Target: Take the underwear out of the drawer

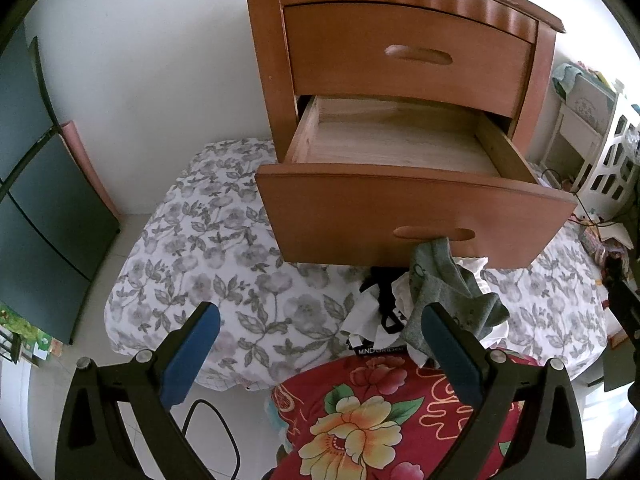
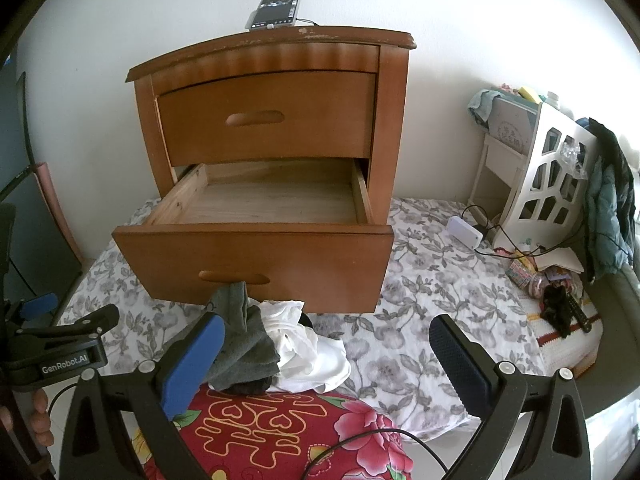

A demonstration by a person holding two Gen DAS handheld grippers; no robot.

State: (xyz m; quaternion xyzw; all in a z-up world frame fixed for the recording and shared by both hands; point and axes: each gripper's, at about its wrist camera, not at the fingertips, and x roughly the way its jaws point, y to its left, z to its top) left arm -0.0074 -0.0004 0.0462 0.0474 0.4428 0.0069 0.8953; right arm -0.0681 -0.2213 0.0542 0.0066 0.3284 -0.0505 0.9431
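Observation:
A wooden nightstand (image 1: 400, 20) (image 2: 272, 96) stands on a floral bed sheet. Its lower drawer (image 1: 400, 148) (image 2: 264, 200) is pulled out, and I see only bare wood inside. In front of the drawer lies a pile of underwear: a grey piece (image 1: 444, 292) (image 2: 244, 340), white pieces (image 2: 308, 352) and a black piece (image 1: 384, 292). My left gripper (image 1: 320, 324) is open, its right finger beside the grey piece. My right gripper (image 2: 328, 336) is open too, over the pile's right side, its left finger next to the grey piece. Neither holds anything.
A red flowered cushion (image 1: 392, 416) (image 2: 288, 432) lies below the pile. A phone (image 2: 276, 8) sits on the nightstand top. A white shelf unit (image 2: 536, 176), cables and clutter crowd the right. A dark cabinet (image 1: 36, 184) stands at left.

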